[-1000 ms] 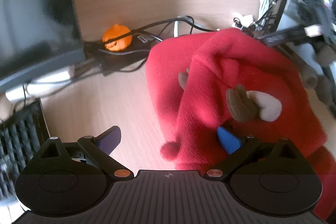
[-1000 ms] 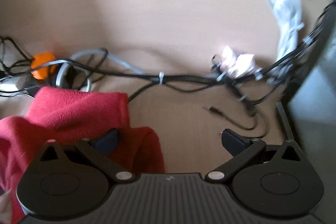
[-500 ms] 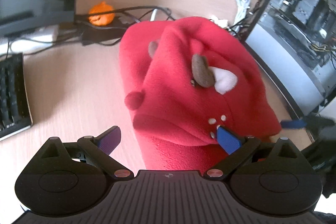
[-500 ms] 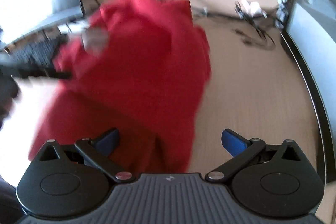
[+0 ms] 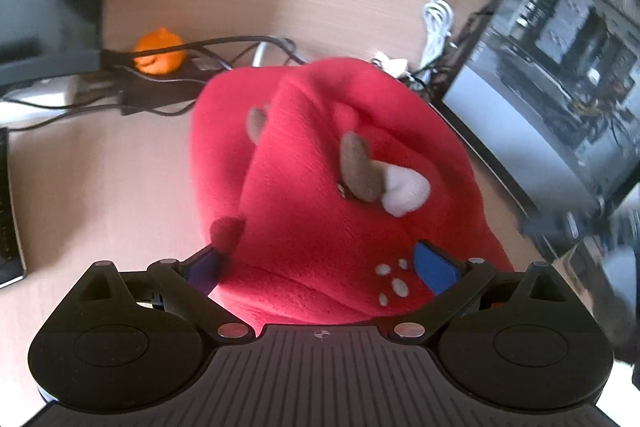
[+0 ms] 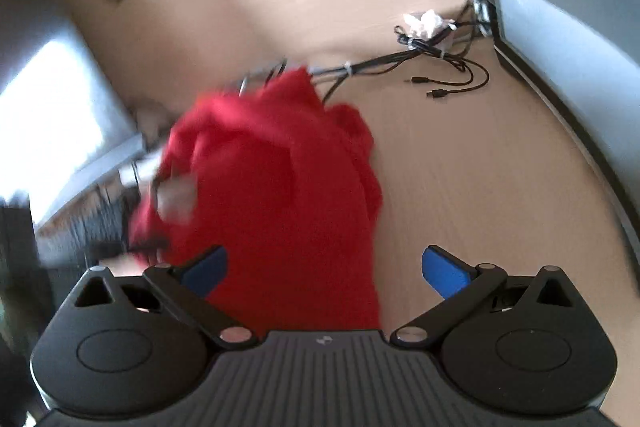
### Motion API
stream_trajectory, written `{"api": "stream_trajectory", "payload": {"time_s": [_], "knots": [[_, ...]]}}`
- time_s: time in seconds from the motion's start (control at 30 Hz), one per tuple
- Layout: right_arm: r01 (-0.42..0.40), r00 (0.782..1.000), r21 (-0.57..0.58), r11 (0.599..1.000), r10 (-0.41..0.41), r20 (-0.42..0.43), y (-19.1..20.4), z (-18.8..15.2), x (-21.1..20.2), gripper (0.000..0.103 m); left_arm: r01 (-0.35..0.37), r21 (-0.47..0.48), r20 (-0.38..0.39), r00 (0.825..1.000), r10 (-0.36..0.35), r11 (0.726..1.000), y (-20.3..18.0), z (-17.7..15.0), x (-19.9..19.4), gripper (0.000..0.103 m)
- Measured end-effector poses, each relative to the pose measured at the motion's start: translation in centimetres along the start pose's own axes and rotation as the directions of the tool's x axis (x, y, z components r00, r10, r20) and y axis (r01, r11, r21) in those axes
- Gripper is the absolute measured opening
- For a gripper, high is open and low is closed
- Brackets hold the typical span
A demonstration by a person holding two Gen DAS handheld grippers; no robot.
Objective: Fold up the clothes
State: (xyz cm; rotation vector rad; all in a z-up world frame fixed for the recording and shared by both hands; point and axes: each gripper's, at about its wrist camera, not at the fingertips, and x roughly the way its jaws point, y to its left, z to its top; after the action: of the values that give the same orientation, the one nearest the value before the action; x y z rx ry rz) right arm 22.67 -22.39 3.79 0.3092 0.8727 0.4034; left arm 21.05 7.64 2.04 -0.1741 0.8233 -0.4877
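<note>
Left tool (image 5: 320, 267) is spread wide, its 2 blue pads either side of the red fleece garment (image 5: 320, 187) but not clamped on it. Right tool (image 6: 324, 267) is spread wide too; the garment (image 6: 276, 187) sits between its pads twd the left one, blurred, so we can't tell if it touches. We see soft, fuzzy fleece heaped in a rounded mound on the wood-grain table (image 5: 100, 187), w/ 2 brown plush bits (image 5: 358, 167), 1 white plush patch (image 5: 406, 189) & 1 dark-red pompom (image 5: 226, 229). Behind it: 1 orange pumpkin figure (image 5: 160, 55), tangled black cables (image 6: 400, 61), 1 coiled white cord (image 5: 438, 23).
</note>
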Motion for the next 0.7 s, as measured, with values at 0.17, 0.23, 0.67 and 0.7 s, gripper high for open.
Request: {"api": "stream_trajectory", "payload": {"time_s": [0.17, 0.23, 0.67, 0.7], "knots": [[-0.049, 0.997, 0.053, 0.997, 0.052, -0.056, 0.5, 2.2, 4.7, 0.097, 0.054, 0.03, 0.004, 0.999, -0.054, 0.998, -1.4, -0.6, -1.6, 0.1], [-0.088, 0.993, 0.005, 0.996, 0.088, -0.079, 2.0, 2.3, 5.5, 0.097, 0.092, 0.076, 0.006, 0.996, -0.092, 0.993, -2.4, -1.0, -3.0, 0.1], [-0.039, 0.99, -0.359, 0.933, -0.013, -0.141, 7.0, 0.3, 7.5, 0.103, -0.158, -0.141, 0.033, 0.986, 0.164, 0.977, 1.7, 0.4, -4.1, 0.1], [-0.056, 0.989, -0.343, 0.938, 0.004, -0.149, 6.4, 0.4, 7.1, 0.103, -0.158, -0.145, 0.011, 0.987, 0.161, 0.977, 2.0, 0.5, -3.1, 0.1]]}}
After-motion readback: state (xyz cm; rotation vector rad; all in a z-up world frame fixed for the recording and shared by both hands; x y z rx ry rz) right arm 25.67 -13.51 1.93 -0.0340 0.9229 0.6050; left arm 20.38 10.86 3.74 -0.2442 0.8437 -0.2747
